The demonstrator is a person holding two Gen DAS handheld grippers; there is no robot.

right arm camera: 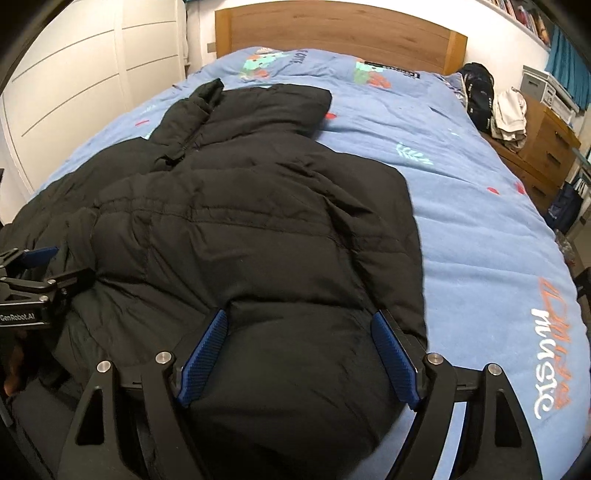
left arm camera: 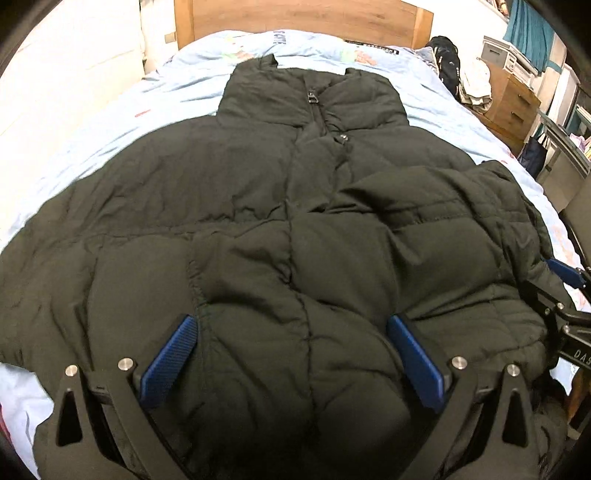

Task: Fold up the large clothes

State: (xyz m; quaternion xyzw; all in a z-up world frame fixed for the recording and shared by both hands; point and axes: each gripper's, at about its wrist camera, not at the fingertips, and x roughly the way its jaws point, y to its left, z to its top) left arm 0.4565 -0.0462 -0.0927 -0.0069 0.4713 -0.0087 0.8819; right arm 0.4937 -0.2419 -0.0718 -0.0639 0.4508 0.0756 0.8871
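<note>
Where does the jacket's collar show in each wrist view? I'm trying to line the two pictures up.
Left wrist view: the black puffer jacket's collar sits upper centre, just below the wooden headboard.
Right wrist view: the collar sits upper left of centre, on the blue bedspread.
Shared landmark: the wooden headboard, at the top of both.

A wooden headboard (right arm camera: pixel 340 33) stands at twelve o'clock, white wardrobe doors (right arm camera: pixel 85 85) at ten, a wooden dresser (right arm camera: pixel 543 147) at two.
</note>
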